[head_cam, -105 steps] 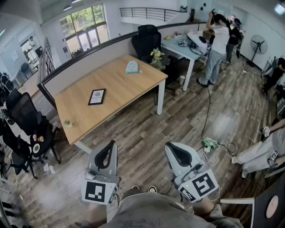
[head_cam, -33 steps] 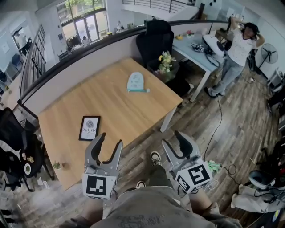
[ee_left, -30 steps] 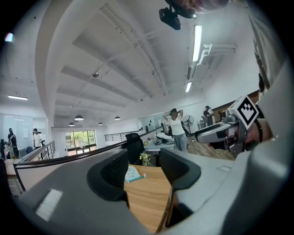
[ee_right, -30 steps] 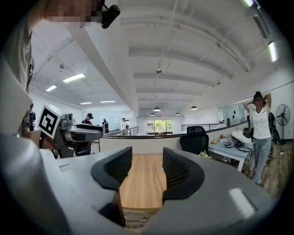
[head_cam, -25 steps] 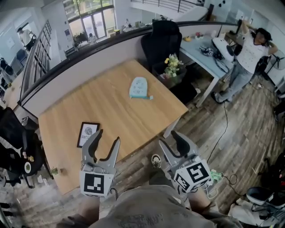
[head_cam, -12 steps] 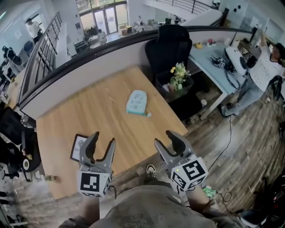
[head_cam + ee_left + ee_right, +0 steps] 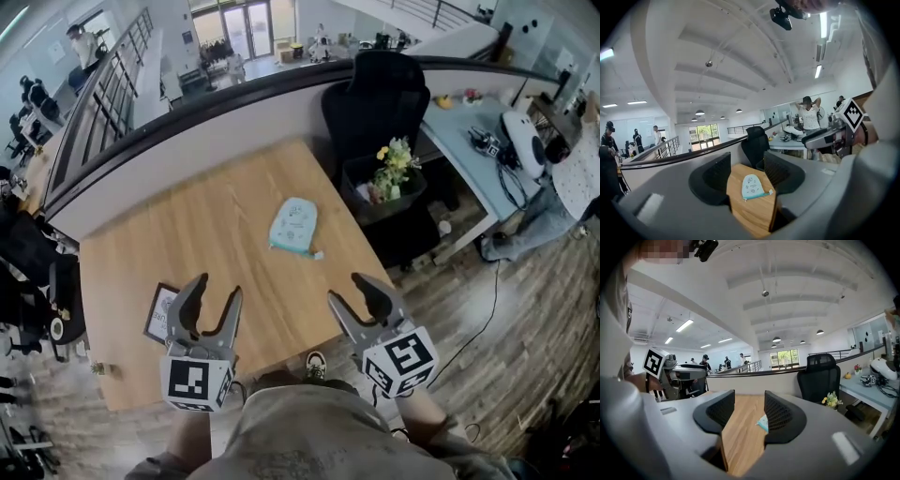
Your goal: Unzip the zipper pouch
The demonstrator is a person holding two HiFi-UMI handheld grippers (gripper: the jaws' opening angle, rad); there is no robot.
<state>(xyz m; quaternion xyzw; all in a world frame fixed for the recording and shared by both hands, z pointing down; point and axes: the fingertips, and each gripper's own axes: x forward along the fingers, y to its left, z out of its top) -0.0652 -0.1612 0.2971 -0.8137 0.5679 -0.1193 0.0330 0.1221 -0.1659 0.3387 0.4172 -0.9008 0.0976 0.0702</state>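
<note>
A pale blue zipper pouch (image 7: 293, 225) lies flat on the wooden table (image 7: 187, 244), toward its far right part, with its zipper edge and a small pull at the near side. Between the left jaws the pouch (image 7: 752, 185) shows; in the right gripper view only its corner (image 7: 762, 423) peeks past the right jaw. My left gripper (image 7: 205, 298) hangs open over the table's near edge. My right gripper (image 7: 354, 289) is open too, just off the near right edge. Both are empty and well short of the pouch.
A framed picture (image 7: 161, 314) lies on the table near the left gripper. A black office chair (image 7: 375, 94) and a flower pot (image 7: 394, 167) stand past the table's right corner. A low partition wall (image 7: 169, 131) runs behind the table. Another black chair (image 7: 37, 272) stands at the left.
I have walked up to the table; it now fills the middle of the head view and the pouch is closer. Both grippers stay open and have come over the table's near edge.
</note>
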